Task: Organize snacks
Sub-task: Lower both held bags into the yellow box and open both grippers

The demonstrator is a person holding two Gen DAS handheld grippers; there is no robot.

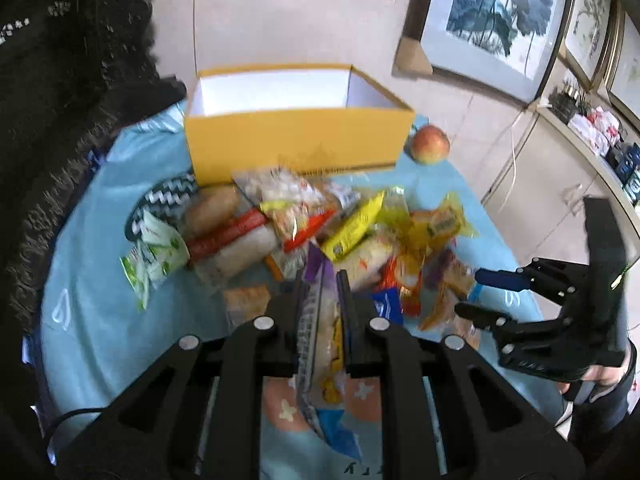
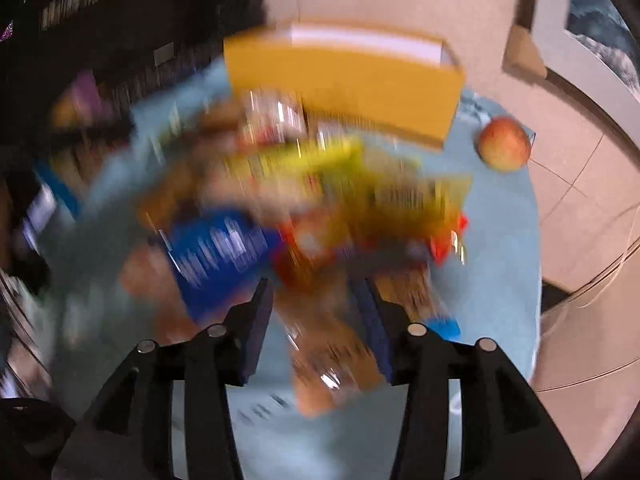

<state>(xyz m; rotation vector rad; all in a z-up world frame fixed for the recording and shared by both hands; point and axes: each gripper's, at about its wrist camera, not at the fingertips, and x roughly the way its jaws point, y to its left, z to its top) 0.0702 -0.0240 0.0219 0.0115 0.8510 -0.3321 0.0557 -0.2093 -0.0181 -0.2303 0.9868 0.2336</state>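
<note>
Yellow cardboard makes the largest thing we see: the open box [image 1: 298, 140] stands in the upper middle of the left wrist view, at the far side of the blue tablecloth [image 1: 92, 208]. Its white inside shows no packets as far as we can see. In front of it, in the middle of the frame, lies the heap of snacks [image 1: 320, 232], mixed packets in yellow, red, green and clear wrap, and an apple [image 1: 430, 144] sits just beside the right corner of the box.

Our left gripper [image 1: 322, 280] is clenched on a purple and clear packet [image 1: 320, 320], at the bottom middle of the frame. The packet stands edge-on between the jaws, with its long axis running from the bottom of the frame up toward the box. So the box lies straight ahead of this claw, beyond the heap, and we judge that the left hand is the one to carry the packet over the heap and release it above the open top.

Our right gripper [image 1: 470, 292] appears at the right edge of the same view, jaws apart and pointing into the heap. In its own view the picture is much blurred: a brown packet [image 2: 332, 344] is between the jaws [image 2: 316, 292], but we cannot tell if the pads press on it. The box is at the upper middle there too, farther from this claw than the heap.
</note>
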